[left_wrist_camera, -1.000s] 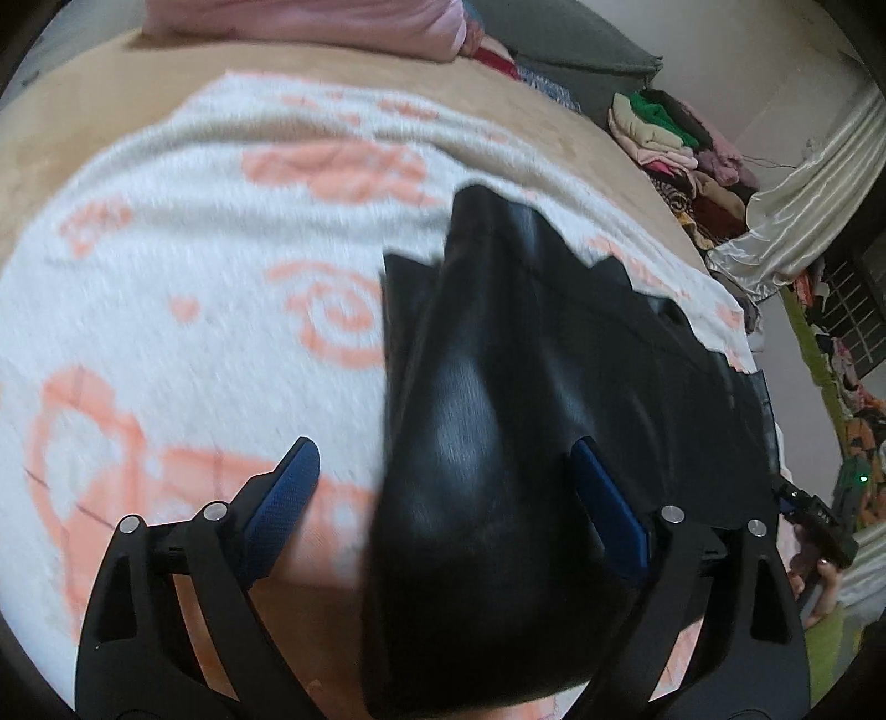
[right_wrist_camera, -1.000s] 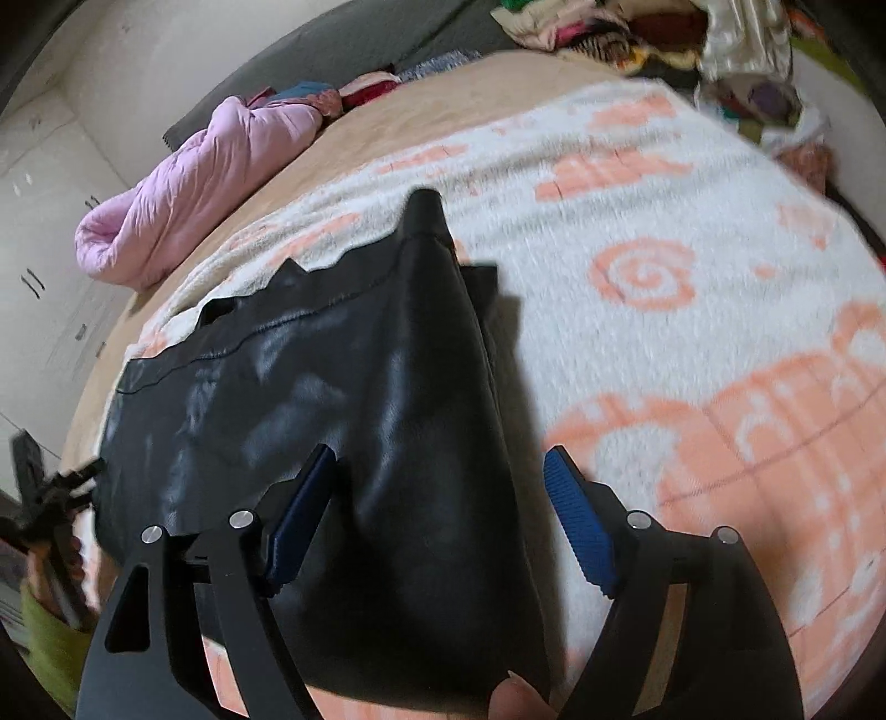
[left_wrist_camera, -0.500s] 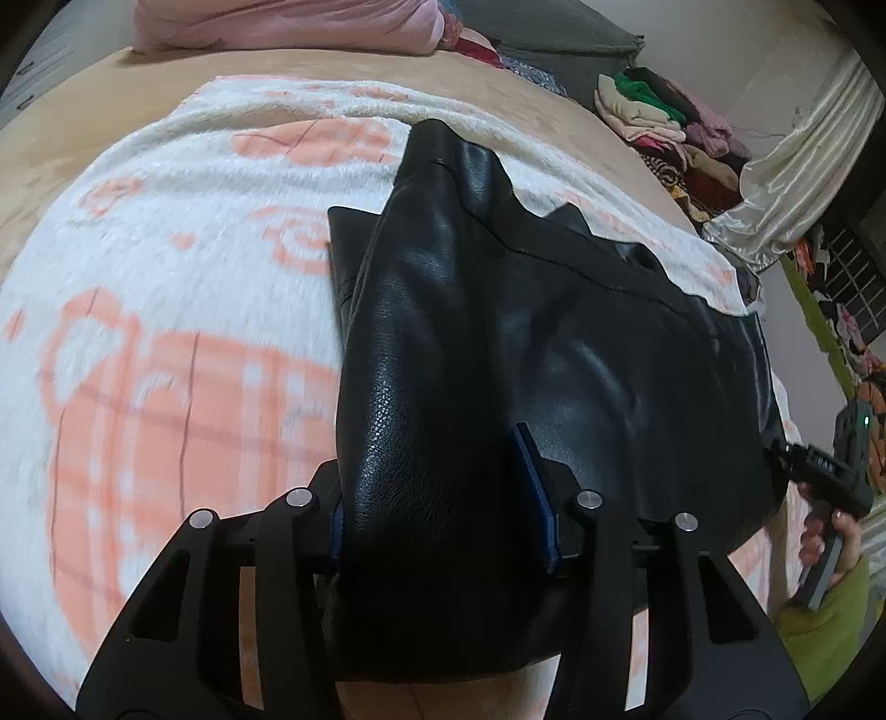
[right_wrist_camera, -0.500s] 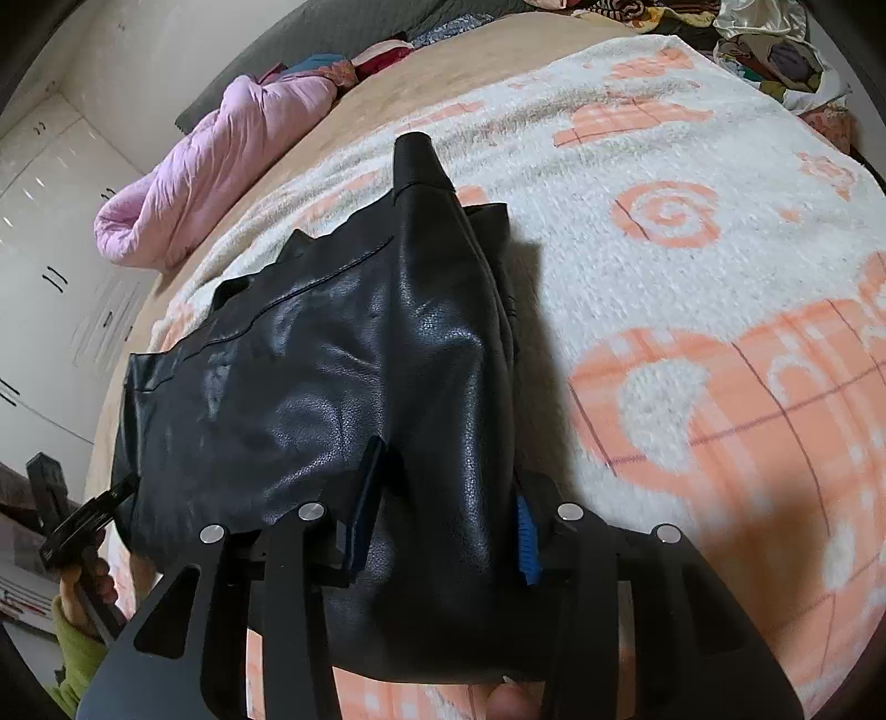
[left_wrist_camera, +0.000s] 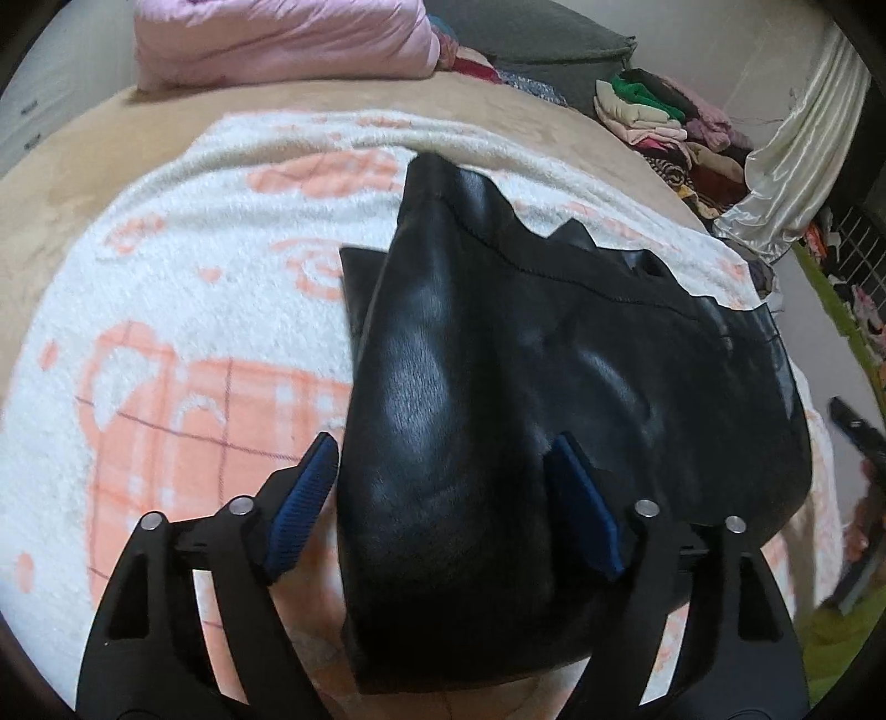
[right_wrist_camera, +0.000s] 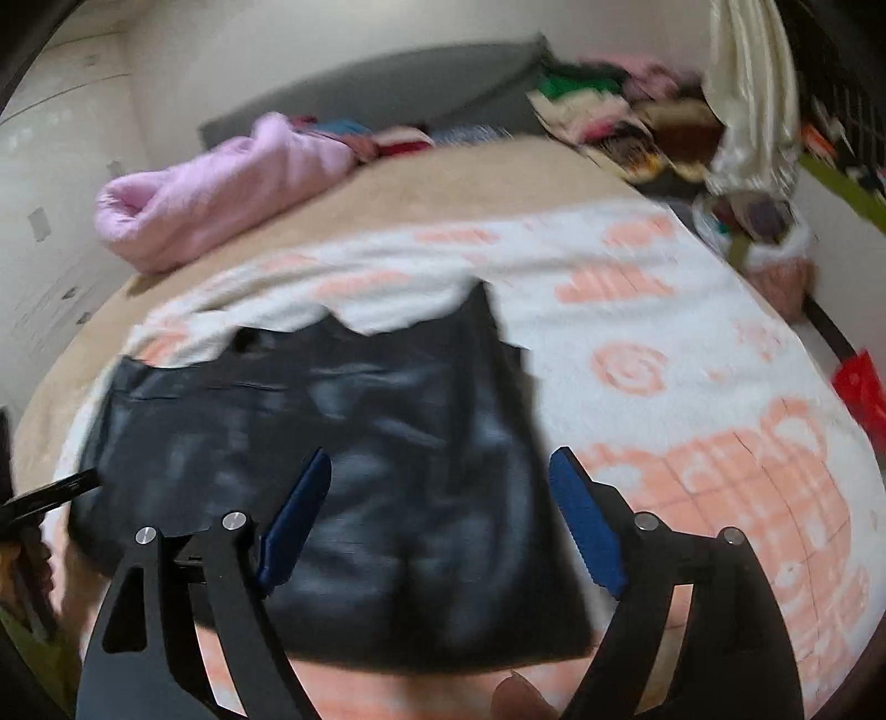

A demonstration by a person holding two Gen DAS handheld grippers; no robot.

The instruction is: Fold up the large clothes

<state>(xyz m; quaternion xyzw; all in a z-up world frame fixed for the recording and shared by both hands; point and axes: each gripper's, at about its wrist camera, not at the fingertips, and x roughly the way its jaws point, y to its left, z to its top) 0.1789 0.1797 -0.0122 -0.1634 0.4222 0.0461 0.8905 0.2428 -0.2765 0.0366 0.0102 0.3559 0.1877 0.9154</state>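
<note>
Fingers of left gripper (left_wrist_camera: pixel 443 504) and right gripper (right_wrist_camera: pixel 443 512) are opening apart over black leather garment (left_wrist_camera: pixel 498 387), gripping nothing, on the bed blanket (left_wrist_camera: pixel 166 332).

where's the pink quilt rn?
The pink quilt lies bunched at the far end of the bed, top left in both wrist views, on the tan bedcover beyond the black leather garment, in front of the grey headboard.
</note>
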